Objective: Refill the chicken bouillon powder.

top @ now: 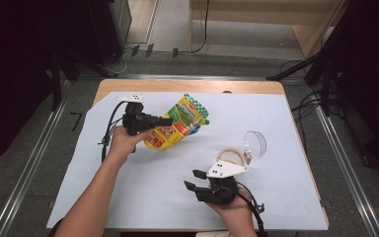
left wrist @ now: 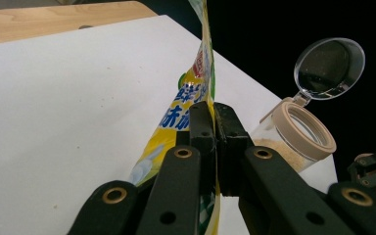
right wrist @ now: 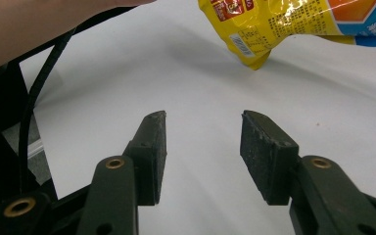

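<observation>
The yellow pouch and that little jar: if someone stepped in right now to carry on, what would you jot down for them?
Left gripper: shut on the pouch, holding it tilted above the white sheet, one corner low.
Right gripper: open, nothing between the jaws, resting near the front edge.
Jar: stands right of the pouch, clear lid flipped open, pale powder inside.
Done: pouch picked up, jar opened.
Left: probably bring the pouch to the jar and tip it in; whether the pouch is open cannot be told.
</observation>
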`<state>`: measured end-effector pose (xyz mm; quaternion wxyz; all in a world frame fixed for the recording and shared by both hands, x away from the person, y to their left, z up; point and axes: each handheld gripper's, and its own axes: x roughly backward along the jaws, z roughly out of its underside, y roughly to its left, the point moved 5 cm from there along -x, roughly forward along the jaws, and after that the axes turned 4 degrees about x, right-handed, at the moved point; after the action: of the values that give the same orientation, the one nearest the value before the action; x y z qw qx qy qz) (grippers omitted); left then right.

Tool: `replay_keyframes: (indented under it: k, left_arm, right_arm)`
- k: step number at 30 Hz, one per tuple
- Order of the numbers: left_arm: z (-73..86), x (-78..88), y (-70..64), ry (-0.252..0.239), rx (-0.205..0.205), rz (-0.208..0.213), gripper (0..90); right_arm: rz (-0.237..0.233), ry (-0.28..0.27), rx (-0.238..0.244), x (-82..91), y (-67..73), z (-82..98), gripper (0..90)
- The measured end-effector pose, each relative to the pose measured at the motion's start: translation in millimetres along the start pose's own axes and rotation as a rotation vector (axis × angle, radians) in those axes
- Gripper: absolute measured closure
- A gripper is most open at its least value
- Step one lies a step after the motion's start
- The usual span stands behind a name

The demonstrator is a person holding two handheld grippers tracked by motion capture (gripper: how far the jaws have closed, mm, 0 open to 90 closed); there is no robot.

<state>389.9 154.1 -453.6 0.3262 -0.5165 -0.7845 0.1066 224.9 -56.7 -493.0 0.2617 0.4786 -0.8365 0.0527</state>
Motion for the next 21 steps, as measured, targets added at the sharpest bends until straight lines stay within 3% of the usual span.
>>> replay_keyframes:
  k: [6,21]
  left_arm:
    - [5.4,11.2,1.9,0.011,0.022,-0.018,88.4]
    - [21.8,39.4,-0.5,0.026,0.027,-0.061,88.5]
  right_arm:
    - [-0.014,0.013,0.01,-4.0,5.7,1.3,54.1]
    - [-0.029,0.016,0.018,-7.1,7.9,1.1,54.4]
